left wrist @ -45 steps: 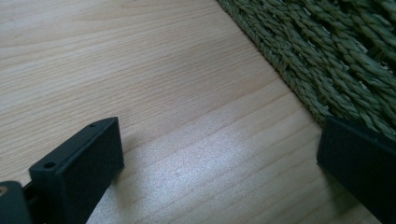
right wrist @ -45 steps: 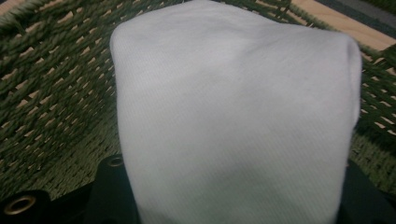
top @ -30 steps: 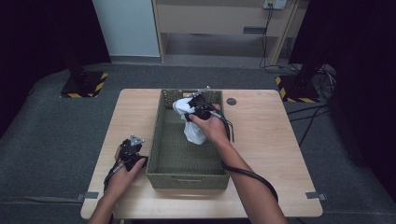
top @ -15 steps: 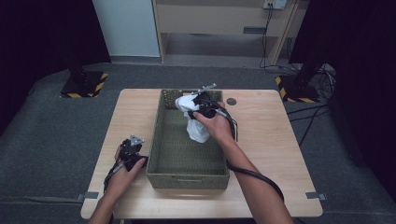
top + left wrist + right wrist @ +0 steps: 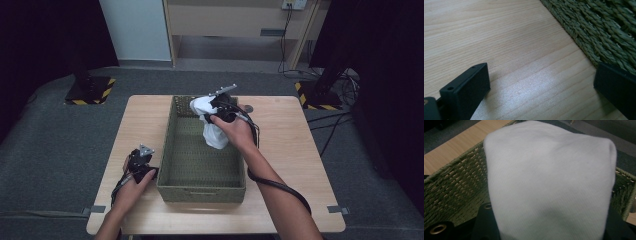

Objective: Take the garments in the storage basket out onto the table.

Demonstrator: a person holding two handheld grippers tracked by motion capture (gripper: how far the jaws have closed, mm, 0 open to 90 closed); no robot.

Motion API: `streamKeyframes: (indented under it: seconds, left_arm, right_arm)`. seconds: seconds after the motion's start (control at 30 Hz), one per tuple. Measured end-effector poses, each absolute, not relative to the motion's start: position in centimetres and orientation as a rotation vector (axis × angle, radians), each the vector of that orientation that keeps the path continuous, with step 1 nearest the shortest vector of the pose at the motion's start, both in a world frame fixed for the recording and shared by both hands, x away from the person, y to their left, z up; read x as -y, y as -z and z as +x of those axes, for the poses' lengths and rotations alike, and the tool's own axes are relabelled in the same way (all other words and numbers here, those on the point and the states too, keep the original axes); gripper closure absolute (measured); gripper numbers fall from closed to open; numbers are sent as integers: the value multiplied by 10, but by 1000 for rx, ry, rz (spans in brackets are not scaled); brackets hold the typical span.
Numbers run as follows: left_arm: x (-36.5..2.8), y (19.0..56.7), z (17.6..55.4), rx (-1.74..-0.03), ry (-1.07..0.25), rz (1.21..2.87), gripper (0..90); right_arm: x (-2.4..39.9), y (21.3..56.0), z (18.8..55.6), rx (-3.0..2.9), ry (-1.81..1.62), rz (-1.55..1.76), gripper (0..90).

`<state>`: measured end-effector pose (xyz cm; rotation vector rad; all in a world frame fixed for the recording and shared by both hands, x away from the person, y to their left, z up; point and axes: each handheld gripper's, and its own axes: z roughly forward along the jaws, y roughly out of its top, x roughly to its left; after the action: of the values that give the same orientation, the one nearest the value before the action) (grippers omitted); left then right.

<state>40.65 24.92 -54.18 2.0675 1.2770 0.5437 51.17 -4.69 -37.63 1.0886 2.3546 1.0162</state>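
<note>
Wooden table (image 5: 285, 150), no readable labels; right gripper (image 5: 216, 107) clamps white cloth (image 5: 212, 125) over woven basket (image 5: 200, 187), left gripper (image 5: 141, 159) gaping, empty.

Grey carpet (image 5: 60, 135) surrounds the light wooden table (image 5: 290, 145). Beyond the table stands a wooden cabinet (image 5: 235, 25), flanked by 2 hazard-striped stand bases (image 5: 90, 91), with black curtains (image 5: 45, 35) behind.

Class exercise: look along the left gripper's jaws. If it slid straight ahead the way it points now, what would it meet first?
Probably the woven basket. The left gripper rests open over bare wooden table, and the basket's side wall crosses its line just ahead on one side. Depth is hard to judge, so one jaw may brush it before the other.
</note>
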Motion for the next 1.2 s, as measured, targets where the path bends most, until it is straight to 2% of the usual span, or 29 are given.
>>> streamKeyframes:
  seconds: [0.83,1.2]
  left_arm:
    - [-249,542,407,-1278,-543,2067,0]
    - [-249,542,407,-1277,-544,2067,0]
  right_arm:
    - [61,347,500,-2333,-1049,1052,482]
    - [83,341,495,-2306,-1088,1090,481]
